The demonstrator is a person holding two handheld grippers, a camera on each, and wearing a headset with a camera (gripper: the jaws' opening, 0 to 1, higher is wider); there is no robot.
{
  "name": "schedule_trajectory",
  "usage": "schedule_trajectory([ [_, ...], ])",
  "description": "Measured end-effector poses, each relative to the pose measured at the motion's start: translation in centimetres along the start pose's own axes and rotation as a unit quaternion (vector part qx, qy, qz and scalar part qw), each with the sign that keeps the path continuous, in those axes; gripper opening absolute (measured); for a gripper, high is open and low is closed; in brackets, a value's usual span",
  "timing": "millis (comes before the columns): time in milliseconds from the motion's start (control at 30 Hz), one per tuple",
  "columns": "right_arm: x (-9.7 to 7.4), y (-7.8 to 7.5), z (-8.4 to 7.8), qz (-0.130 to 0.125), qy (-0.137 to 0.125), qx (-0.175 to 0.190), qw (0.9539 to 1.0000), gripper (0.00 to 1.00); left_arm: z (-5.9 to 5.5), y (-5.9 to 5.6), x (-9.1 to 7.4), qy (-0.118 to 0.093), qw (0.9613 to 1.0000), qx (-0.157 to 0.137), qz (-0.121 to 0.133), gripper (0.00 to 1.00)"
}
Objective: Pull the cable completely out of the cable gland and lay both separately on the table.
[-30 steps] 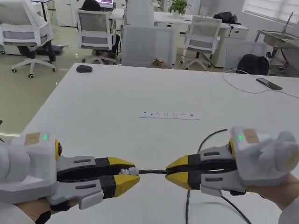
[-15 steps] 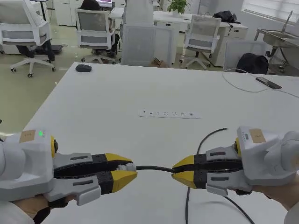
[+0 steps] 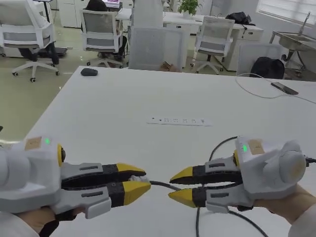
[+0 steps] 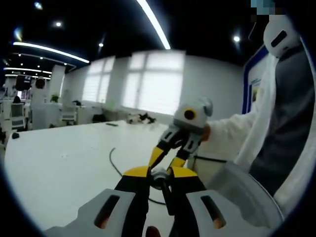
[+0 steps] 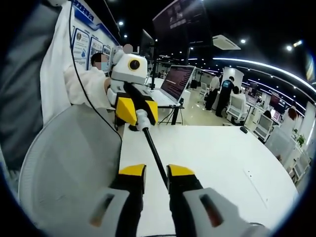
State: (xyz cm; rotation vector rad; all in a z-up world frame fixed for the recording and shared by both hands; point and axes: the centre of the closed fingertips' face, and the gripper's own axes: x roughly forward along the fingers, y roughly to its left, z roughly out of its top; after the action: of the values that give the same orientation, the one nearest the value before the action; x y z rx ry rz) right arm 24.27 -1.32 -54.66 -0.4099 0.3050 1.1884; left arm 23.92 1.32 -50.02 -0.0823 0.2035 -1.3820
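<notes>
My left gripper (image 3: 147, 180) is shut on the white cable gland (image 3: 134, 177), just above the near part of the white table (image 3: 123, 98). A black cable (image 3: 159, 184) leaves the gland and runs right, between the spread yellow jaws of my right gripper (image 3: 174, 185), which is open. Behind that gripper the cable curves over the tabletop. In the left gripper view the gland (image 4: 159, 178) sits pinched between my jaws, with the right gripper (image 4: 168, 157) facing it. The right gripper view shows the cable (image 5: 155, 157) passing loose between its fingers (image 5: 132, 171) up to the gland (image 5: 142, 121).
A white power strip (image 3: 180, 121) lies mid-table. A dark mouse (image 3: 89, 72) sits at the far left edge, and a phone (image 3: 284, 89) with a white lead at the far right. Office chairs (image 3: 101, 34) stand beyond the table.
My right gripper, earlier shut on the cable, has opened its jaws and shifted a little left toward the gland. The left gripper keeps its hold.
</notes>
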Motion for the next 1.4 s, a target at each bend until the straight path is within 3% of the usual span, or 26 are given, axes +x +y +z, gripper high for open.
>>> schedule_trajectory([
  [367, 1.2, 0.6, 2.5, 0.016, -0.033, -0.019, 0.9992, 0.16, -0.4, 0.0, -0.2, 0.004, 1.0, -0.001, -0.003, 0.16],
  [500, 1.5, 0.7, 2.3, 0.021, -0.03, -0.023, 0.9991, 0.13, -0.3, 0.0, -0.1, 0.001, 1.0, -0.002, -0.005, 0.16],
  [600, 1.6, 0.7, 2.1, 0.023, -0.028, -0.023, 0.9991, 0.06, -0.3, 0.0, 0.0, 0.002, 1.0, -0.002, -0.006, 0.16],
  [933, 1.8, 0.8, 1.8, 0.029, -0.026, -0.028, 0.9988, 0.05, -0.6, 0.1, 0.0, 0.001, 1.0, -0.006, -0.003, 0.16],
  [1167, 1.7, -0.1, -0.3, 0.021, -0.006, -0.016, 0.9996, 0.05, -0.8, 0.5, -0.6, 0.0, 0.9999, -0.01, 0.007, 0.16],
  [1400, 1.4, -2.0, -3.3, -0.002, 0.019, 0.012, 0.9997, 0.05, -1.1, 1.0, -1.4, -0.005, 0.9996, -0.019, 0.022, 0.16],
])
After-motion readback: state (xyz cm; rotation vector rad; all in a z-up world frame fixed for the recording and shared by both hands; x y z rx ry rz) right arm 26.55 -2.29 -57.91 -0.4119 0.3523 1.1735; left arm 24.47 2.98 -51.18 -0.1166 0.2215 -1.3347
